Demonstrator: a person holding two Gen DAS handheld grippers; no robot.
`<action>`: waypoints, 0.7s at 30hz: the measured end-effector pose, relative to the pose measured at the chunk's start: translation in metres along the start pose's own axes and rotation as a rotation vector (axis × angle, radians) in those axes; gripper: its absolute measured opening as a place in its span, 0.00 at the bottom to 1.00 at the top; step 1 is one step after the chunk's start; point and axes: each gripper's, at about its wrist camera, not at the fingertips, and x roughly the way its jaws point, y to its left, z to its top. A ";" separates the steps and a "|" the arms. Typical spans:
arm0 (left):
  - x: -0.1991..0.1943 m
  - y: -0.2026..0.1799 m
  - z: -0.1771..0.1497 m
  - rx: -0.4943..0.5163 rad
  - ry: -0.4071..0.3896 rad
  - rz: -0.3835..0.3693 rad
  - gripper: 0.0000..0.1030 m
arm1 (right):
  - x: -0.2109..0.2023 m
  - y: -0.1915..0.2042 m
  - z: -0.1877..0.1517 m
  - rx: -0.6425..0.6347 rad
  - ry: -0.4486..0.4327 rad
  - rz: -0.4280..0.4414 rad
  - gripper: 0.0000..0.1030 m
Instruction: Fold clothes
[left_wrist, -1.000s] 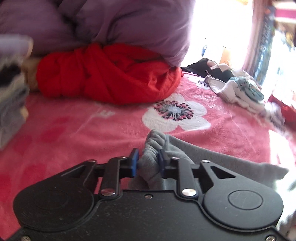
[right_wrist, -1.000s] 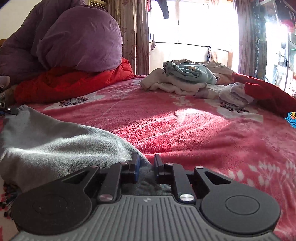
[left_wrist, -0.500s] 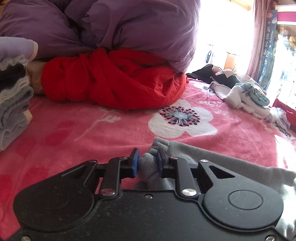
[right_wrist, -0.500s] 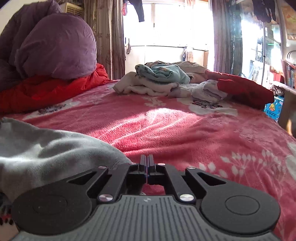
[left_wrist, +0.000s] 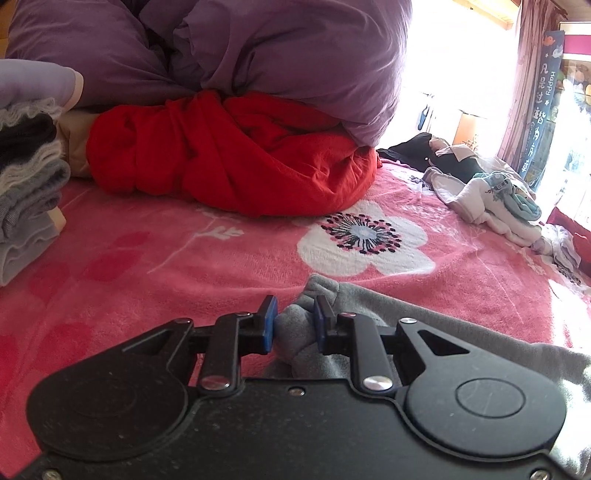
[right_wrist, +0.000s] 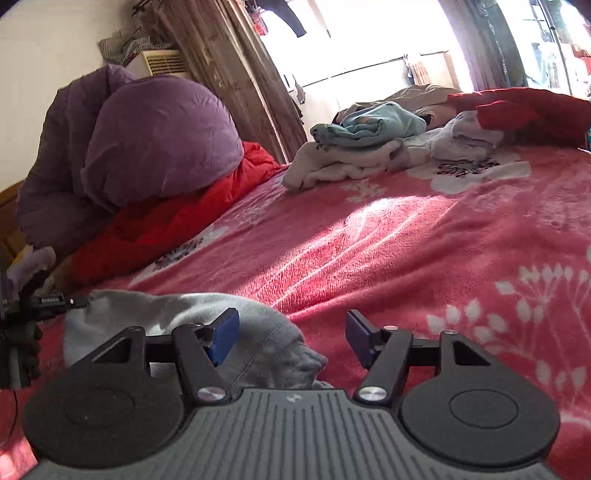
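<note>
The left gripper has a matte black, faintly speckled body with two round raised discs, silver rivets and small screws, black linked arms and blue pads on its fingertips

The right gripper has a grey ribbed centre plate with a small logo, black round discs at either side, silver rivets, black triangular links and blue pads

- A dark blue hanging banner by the curtain at the window carried the word "Happy" running downward, beside a column of pale Chinese characters too small to read with certainty.
- No other text, brand, number or label was legible in either view.
</note>
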 end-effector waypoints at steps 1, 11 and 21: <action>0.000 0.000 0.000 0.003 0.000 0.001 0.18 | 0.002 0.004 -0.003 -0.021 0.012 0.005 0.52; 0.001 0.001 0.000 0.013 0.002 -0.004 0.18 | -0.009 0.013 -0.004 -0.061 0.005 0.090 0.36; 0.001 -0.001 0.000 0.025 0.001 0.002 0.18 | -0.011 -0.007 -0.012 0.126 -0.028 0.123 0.39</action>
